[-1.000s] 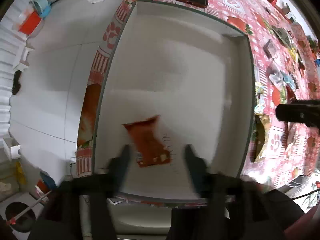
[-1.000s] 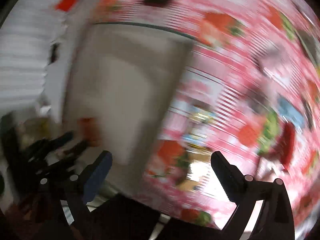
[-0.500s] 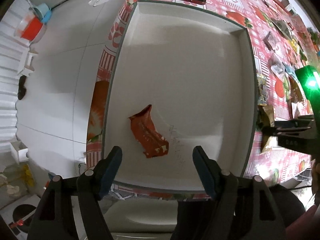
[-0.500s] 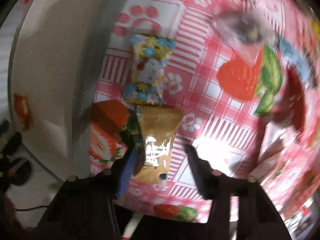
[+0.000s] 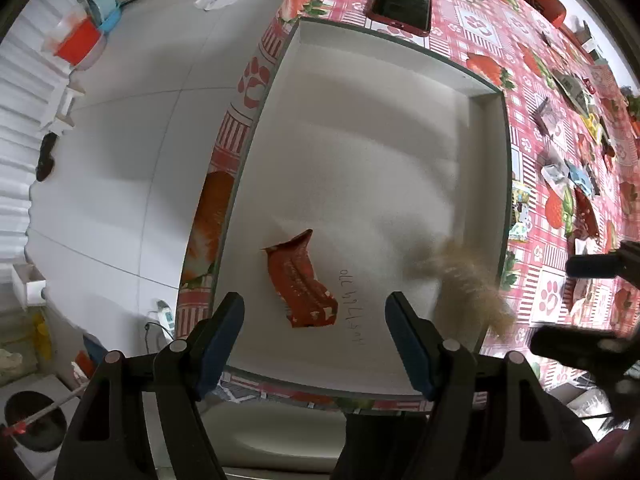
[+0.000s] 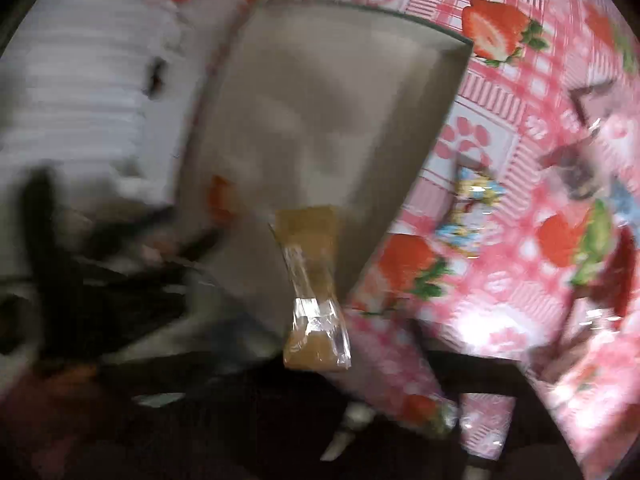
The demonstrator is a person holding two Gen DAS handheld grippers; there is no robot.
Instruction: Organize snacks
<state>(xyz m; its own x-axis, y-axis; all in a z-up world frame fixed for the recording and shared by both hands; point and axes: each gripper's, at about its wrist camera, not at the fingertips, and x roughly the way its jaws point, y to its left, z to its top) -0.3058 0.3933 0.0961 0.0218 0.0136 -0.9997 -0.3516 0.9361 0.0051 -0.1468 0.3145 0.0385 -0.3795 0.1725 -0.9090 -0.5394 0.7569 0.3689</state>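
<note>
A red snack packet [image 5: 301,286] lies in the white tray [image 5: 360,128] near its front edge. My left gripper [image 5: 314,334] is open and empty just above that edge, the packet between and ahead of its fingers. A tan snack packet [image 6: 314,284] is in mid-air over the tray's near right corner; it shows as a tan blur in the left wrist view [image 5: 466,280]. My right gripper is heavily blurred: its dark fingers [image 5: 592,266] appear at the right of the left wrist view, spread apart. Whether it still touches the tan packet is unclear.
The tray sits on a pink strawberry tablecloth [image 6: 500,160] at the table's left edge. Several loose snack packets [image 5: 568,168] lie to the tray's right, one blue and yellow [image 6: 472,204]. A dark phone [image 5: 402,2] lies beyond the tray. The floor drops off left.
My right gripper closed on the tan packet on the cloth, then swung left to the tray's corner, where the packet is now airborne. My left gripper stayed open over the red packet.
</note>
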